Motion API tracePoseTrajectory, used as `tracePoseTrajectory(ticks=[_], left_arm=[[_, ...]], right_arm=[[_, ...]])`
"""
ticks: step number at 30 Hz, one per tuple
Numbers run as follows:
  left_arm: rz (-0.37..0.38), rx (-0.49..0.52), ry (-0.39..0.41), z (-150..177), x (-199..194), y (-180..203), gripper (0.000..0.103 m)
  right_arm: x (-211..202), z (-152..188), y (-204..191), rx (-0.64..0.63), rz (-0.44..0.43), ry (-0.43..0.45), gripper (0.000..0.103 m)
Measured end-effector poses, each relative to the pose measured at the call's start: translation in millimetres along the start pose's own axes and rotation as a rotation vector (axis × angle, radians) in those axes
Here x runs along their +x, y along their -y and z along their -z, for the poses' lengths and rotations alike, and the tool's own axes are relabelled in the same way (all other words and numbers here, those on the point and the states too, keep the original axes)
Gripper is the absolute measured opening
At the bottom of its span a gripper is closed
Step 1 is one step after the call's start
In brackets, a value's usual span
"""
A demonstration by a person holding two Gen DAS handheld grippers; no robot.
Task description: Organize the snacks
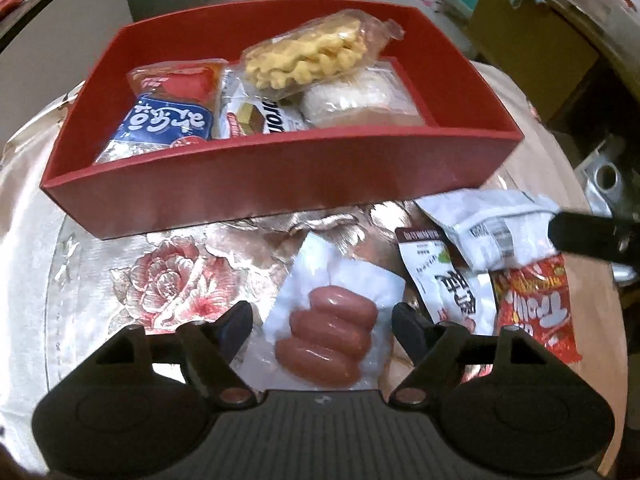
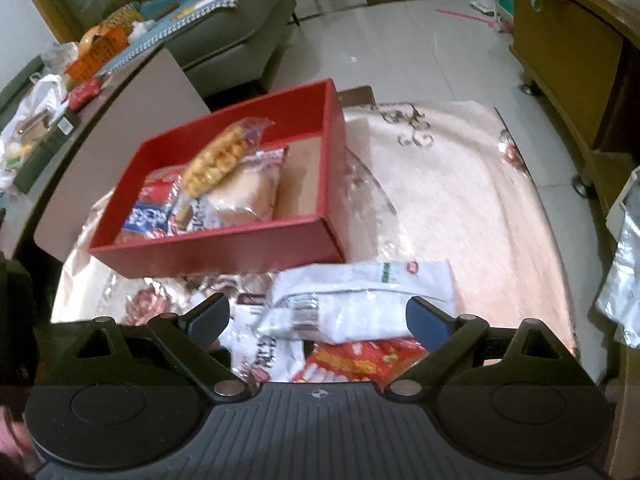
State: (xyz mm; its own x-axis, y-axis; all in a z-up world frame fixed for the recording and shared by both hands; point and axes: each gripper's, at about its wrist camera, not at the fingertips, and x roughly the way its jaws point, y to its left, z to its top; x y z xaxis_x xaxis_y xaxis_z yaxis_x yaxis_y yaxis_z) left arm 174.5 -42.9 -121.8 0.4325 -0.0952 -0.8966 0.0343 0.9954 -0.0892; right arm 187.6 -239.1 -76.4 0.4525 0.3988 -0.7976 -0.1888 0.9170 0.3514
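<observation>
Left tool point(image 1: 322, 322) is sitting about half open, pointing steeply down, jaws straddling the sausage pack point(image 1: 330, 340) on the bench point(image 1: 60, 280); pads are standing clear of the pack on both sides, so nothing gripped. Right tool point(image 2: 320, 320) is spread wide, hovering over the white bag point(image 2: 360, 300), fingers either side of it, no pad contact visible, so released too. White bag is lying on top of the red bag point(image 2: 360, 360) and partly over a white pouch point(image 2: 264, 356) with dark print. In the left view the same pile is lying right of the sausage pack, and the right tool's finger is showing as a dark bar over the white bag's far edge. Red box point(image 1: 280, 176) is sitting on the bench just beyond the loose snacks, already holding a blue-red pack point(image 1: 172, 120), a brownie bar point(image 1: 256, 120), a pale bun point(image 1: 360, 100) and a cracker bag point(image 1: 312, 56) stacked on top. Box's right end is showing bare floor.
</observation>
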Motion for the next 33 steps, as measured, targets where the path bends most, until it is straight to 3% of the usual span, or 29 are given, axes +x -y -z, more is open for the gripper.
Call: tracePoseTrajectory(ticks=[2, 7, 9, 18, 20, 27, 28, 30, 33], left_arm=[[0.002, 0.013, -0.003, -0.1, 0.9, 0.2, 0.075], [-0.062, 0.123, 0.016, 8.3, 4.0, 16.9, 0.073], [-0.055, 0.118, 0.020, 9.9, -0.1, 15.3, 0.067], [-0.036, 0.094, -0.012, 38.1, -15.8, 2.2, 0.065], [-0.021, 0.079, -0.024, 43.0, -20.1, -3.8, 0.065], [0.004, 0.038, -0.051, 61.2, -31.4, -28.5, 0.065], [0.004, 0.032, -0.053, 62.2, -32.1, -32.0, 0.065], [0.000, 0.022, -0.054, 64.8, -34.2, -37.0, 0.065], [-0.006, 0.037, -0.056, 63.9, -32.3, -34.8, 0.066]], right_arm=[[3.6, 1.6, 4.3, 0.003, 0.013, -0.016, 0.098], [14.8, -1.9, 14.7, 0.030, 0.040, -0.044, 0.098], [18.1, -4.8, 16.8, 0.036, 0.046, -0.045, 0.098], [40.5, -16.7, 21.0, 0.049, 0.036, -0.054, 0.100], [41.3, -11.4, 14.6, 0.052, 0.001, -0.090, 0.100], [3.9, 28.6, -14.8, 0.028, -0.265, -0.170, 0.099], [-3.3, 30.9, -18.0, 0.008, -0.258, -0.157, 0.099], [-13.6, 29.8, -26.1, -0.068, -0.164, -0.108, 0.099], [-1.5, 18.0, -35.5, -0.188, -0.038, -0.076, 0.099]])
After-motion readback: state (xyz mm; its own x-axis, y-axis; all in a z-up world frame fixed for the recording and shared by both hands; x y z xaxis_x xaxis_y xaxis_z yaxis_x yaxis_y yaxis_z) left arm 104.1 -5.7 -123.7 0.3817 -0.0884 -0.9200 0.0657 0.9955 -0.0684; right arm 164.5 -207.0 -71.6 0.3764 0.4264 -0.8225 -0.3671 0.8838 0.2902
